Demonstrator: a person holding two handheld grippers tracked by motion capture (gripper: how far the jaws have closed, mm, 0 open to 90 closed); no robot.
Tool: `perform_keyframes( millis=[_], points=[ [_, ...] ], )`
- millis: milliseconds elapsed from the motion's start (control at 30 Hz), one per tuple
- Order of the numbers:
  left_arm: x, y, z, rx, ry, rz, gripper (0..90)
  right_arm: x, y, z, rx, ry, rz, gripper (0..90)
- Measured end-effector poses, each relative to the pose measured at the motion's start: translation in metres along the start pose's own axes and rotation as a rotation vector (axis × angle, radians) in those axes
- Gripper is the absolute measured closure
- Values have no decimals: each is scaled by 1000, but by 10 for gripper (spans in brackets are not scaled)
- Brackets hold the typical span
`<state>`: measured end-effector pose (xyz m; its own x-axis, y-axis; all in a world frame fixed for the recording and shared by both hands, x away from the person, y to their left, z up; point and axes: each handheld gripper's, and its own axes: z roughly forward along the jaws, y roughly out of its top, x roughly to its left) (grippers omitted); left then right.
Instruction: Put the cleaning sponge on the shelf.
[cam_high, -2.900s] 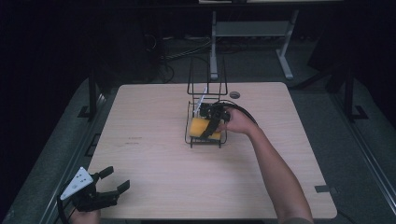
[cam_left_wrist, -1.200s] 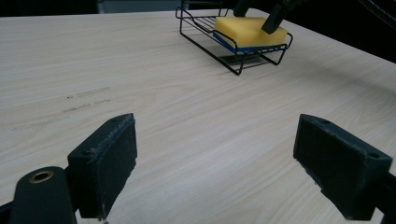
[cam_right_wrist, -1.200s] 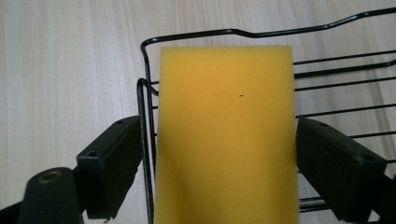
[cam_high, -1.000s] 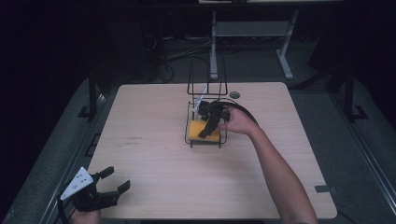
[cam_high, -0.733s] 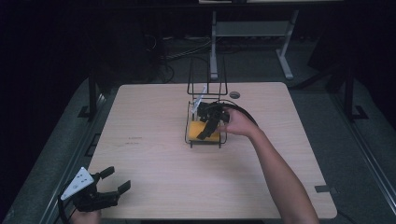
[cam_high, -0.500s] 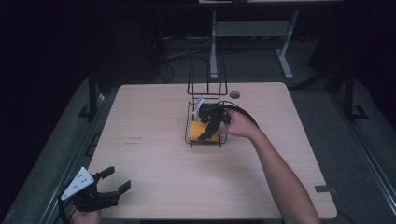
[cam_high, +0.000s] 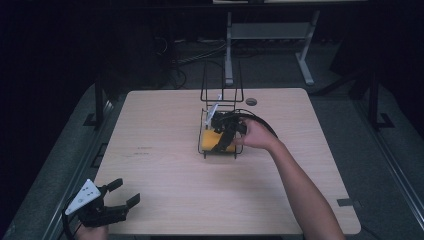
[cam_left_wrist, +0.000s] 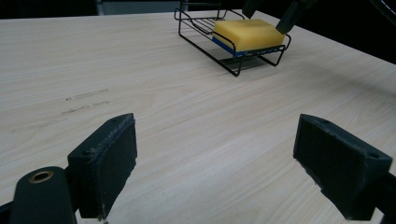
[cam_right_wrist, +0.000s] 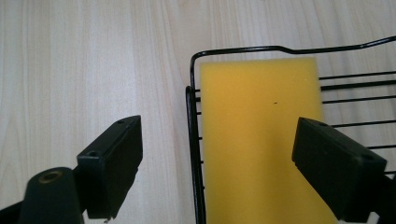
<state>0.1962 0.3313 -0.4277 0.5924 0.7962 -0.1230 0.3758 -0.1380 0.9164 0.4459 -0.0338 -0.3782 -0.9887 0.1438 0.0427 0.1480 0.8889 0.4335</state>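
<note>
Dark floor, cables and a grey metal stand lie beyond the table, whose top is pale wood-grain laminate, smooth and matte, with a few faint scuff marks on its left half and a round grommet near the far edge.

At the table's middle stands a black wire rack, thin rods bent into a shallow tray with a tall upright frame at the back. In the tray lies a sponge, a flat rectangular block, yellow foam on top with a thin blue layer beneath, as the left gripper view shows. In the right gripper view the sponge reaches one end of the tray, close against the rim wire.

The right gripper hangs just over the rack, its jaws spread wide, one over bare table outside the rim, the other over the sponge; they pinch nothing. Its black cable loops over the hand.

The left gripper sits at the near left corner, well apart from the rack, jaws spread wide over bare wood, with a grey three-cornered plate on top. Its pads look rough and dusty.
</note>
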Motion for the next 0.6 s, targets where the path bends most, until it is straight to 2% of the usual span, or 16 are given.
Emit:
perform_keyframes(
  millis=[133, 267, 600],
  points=[
    [0, 0, 0, -3, 0, -2, 128, 1, -2, 1, -11, 14, 5, 160],
    [0, 0, 0, -3, -2, -2, 128, 2, -5, 4, -5, 8, -7, 160],
    [0, 1, 1, -5, 0, -4, 128, 12, -3, 4, 9, 9, -21, 160]
  ],
)
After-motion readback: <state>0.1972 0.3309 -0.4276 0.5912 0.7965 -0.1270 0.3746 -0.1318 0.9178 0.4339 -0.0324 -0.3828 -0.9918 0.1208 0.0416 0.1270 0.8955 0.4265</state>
